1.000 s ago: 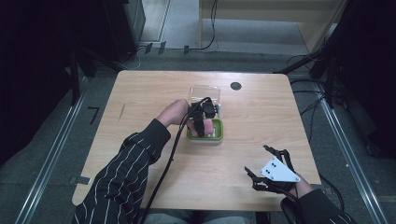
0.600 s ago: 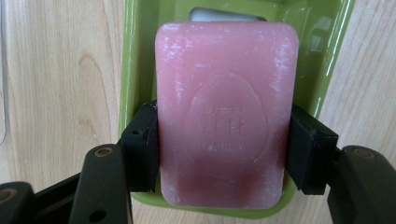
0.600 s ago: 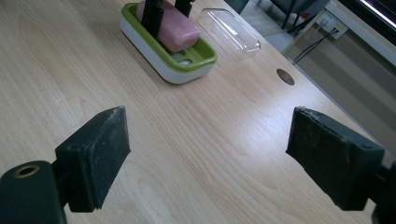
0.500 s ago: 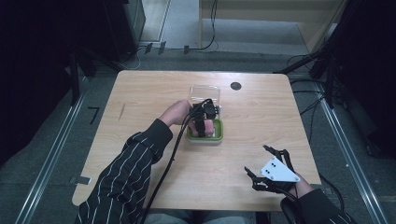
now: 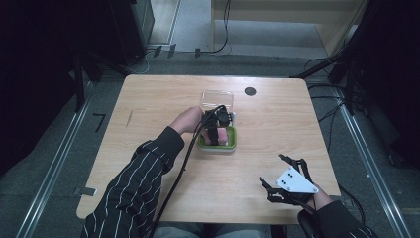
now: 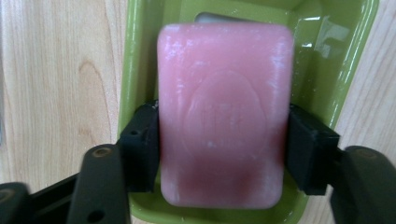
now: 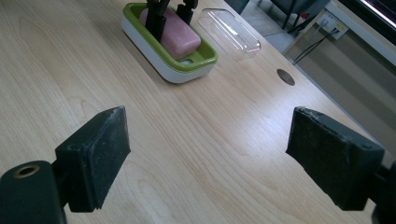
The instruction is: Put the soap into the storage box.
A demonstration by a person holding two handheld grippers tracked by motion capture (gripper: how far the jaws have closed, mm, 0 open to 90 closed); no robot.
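Note:
A pink bar of soap (image 6: 224,126) lies in a green soap dish (image 6: 135,56) with a white base, near the table's middle (image 5: 218,147). My left gripper (image 5: 214,131) points down into the dish. Its black pads (image 6: 140,144) touch both long sides of the soap. The jaws have just been opening a little, with the soap still between them. In the right gripper view the soap (image 7: 173,30) rests flat in the dish (image 7: 159,60). My right gripper (image 7: 208,154) stands open over bare wood at the front right (image 5: 271,168), holding nothing.
A clear plastic lid (image 5: 217,98) lies just behind the dish, also seen in the right gripper view (image 7: 229,30). A dark round cable hole (image 5: 250,91) sits at the back of the table. The left gripper's cable runs along the striped sleeve (image 5: 143,173).
The left gripper has shifted very slightly over the dish, with the soap still between its pads. The right gripper has kept still.

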